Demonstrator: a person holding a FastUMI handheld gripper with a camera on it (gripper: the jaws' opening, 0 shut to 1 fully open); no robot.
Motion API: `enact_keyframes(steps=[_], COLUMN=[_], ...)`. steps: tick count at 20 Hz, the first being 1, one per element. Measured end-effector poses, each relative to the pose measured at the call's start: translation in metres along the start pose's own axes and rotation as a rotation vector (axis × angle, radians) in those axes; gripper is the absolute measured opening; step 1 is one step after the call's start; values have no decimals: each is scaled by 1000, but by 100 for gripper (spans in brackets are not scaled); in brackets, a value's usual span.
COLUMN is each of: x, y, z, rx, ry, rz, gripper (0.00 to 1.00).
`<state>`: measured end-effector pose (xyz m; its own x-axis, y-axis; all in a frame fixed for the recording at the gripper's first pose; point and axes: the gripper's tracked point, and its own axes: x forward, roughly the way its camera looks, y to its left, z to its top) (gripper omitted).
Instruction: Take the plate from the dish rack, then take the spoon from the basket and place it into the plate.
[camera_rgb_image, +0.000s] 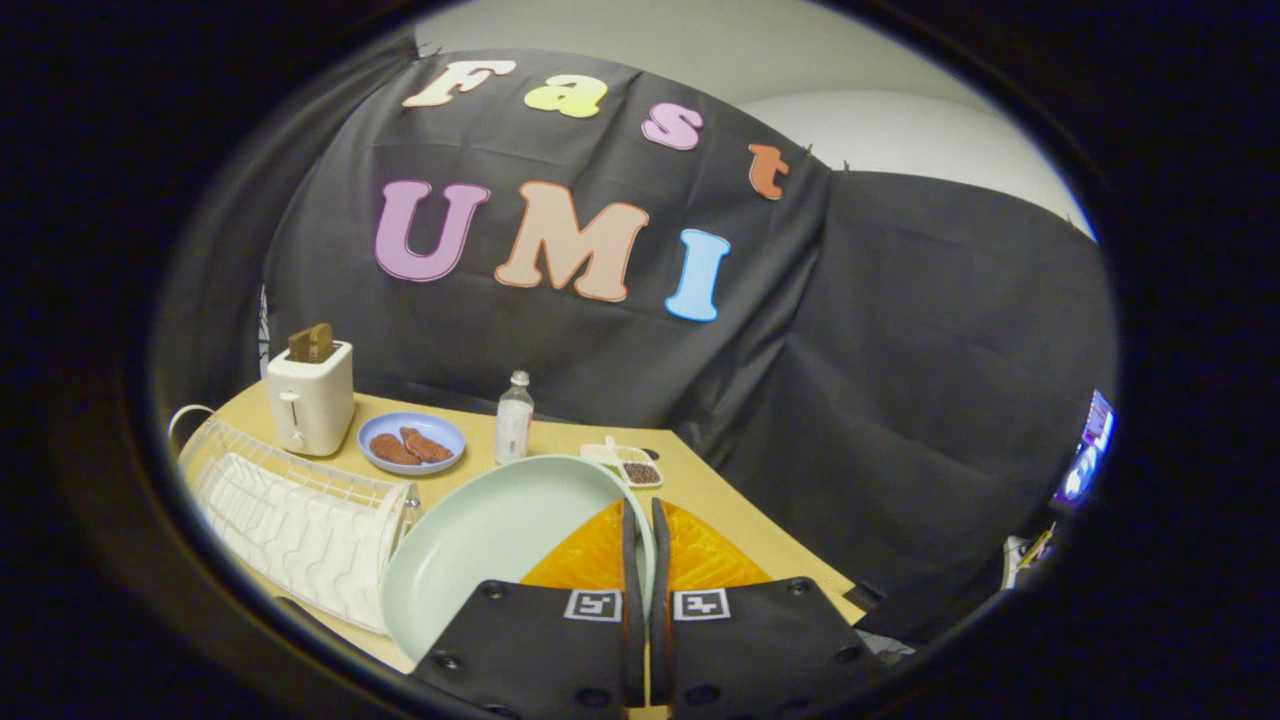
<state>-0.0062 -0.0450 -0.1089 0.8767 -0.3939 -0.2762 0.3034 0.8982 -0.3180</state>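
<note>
I have the claw nearly closed, both fingers clamped on the rim of the pale green plate, which hangs tilted above the table. The white dish rack sits at nine o'clock of the plate; a toaster stands beyond it.

The scene is seen from a fisheye camera carried on the gripper, faced forward along its closed jaws. The plate clamped there is viewed closely; the surface and rack are looked down on obliquely.
</note>
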Motion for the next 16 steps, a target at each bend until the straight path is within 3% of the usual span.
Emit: enact_keyframes(steps=[16], x=[35], y=[-20], z=[-127], rx=[122], ry=[249], rz=[221], gripper=[5])
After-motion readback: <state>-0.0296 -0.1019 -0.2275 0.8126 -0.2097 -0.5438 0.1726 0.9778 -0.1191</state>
